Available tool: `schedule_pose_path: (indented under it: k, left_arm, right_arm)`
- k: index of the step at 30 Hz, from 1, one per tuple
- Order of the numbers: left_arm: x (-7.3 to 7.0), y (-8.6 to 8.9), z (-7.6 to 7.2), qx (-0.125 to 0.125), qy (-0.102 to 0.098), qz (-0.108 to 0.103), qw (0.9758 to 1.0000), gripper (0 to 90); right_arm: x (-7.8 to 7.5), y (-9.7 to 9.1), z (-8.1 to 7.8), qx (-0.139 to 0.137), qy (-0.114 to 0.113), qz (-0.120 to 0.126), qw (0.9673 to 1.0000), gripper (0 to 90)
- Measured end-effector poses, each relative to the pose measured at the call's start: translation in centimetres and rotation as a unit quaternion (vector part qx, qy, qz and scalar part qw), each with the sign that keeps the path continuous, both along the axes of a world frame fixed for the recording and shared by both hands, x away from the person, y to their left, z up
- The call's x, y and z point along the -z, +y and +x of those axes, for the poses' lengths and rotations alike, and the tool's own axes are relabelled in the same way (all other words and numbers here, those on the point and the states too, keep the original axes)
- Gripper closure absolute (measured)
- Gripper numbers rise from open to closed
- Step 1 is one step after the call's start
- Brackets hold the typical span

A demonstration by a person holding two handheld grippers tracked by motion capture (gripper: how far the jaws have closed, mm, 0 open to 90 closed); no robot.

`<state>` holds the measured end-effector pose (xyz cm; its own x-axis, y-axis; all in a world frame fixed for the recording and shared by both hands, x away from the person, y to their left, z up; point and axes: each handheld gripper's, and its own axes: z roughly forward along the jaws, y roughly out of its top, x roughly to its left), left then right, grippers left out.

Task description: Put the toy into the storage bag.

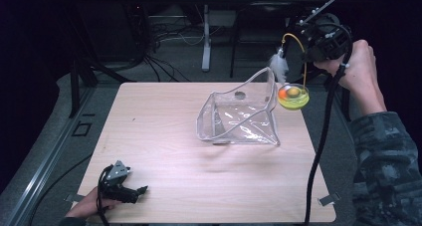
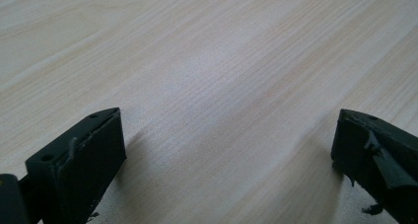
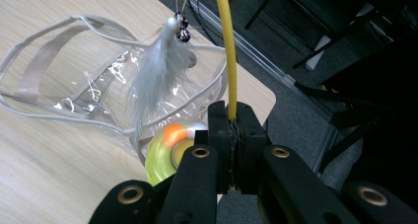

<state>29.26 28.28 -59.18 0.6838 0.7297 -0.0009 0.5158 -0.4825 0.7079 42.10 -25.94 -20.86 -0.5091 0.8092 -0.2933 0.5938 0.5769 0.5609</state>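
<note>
Right gripper (image 3: pixel 231 130), jaws clamped on the yellow wand of a cat toy (image 1: pixel 292 95), hangs it at the clear bag's (image 1: pixel 239 119) 2 o'clock rim, likely lowering in next; left gripper (image 1: pixel 130 192) rests wide open, empty, at the table's (image 1: pixel 164 151) 7 o'clock.

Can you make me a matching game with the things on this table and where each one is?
Things:
1. clear plastic pouch
2. white feather
3. left gripper
4. thin yellow wand

Places or states:
A. open, resting at the near left corner of the wooden table
B. pinched between the right gripper fingers
C. dangling above the pouch's edge
D. sitting open mid-table

Pairs: 1-D, 2-C, 3-A, 4-B
</note>
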Motion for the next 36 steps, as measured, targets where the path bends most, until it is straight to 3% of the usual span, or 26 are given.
schedule_pose_path:
  k: [17,36]
  left_arm:
    - [0.0,0.0,0.0,0.0,0.0,0.0,1.0,0.0]
    - [0.0,0.0,0.0,0.0,0.0,0.0,1.0,0.0]
  right_arm:
    - [-1.7,2.9,0.6,-0.025,-0.016,-0.002,0.9996,88.1]
    - [-1.0,6.8,1.9,-0.054,-0.017,-0.009,0.9983,88.0]
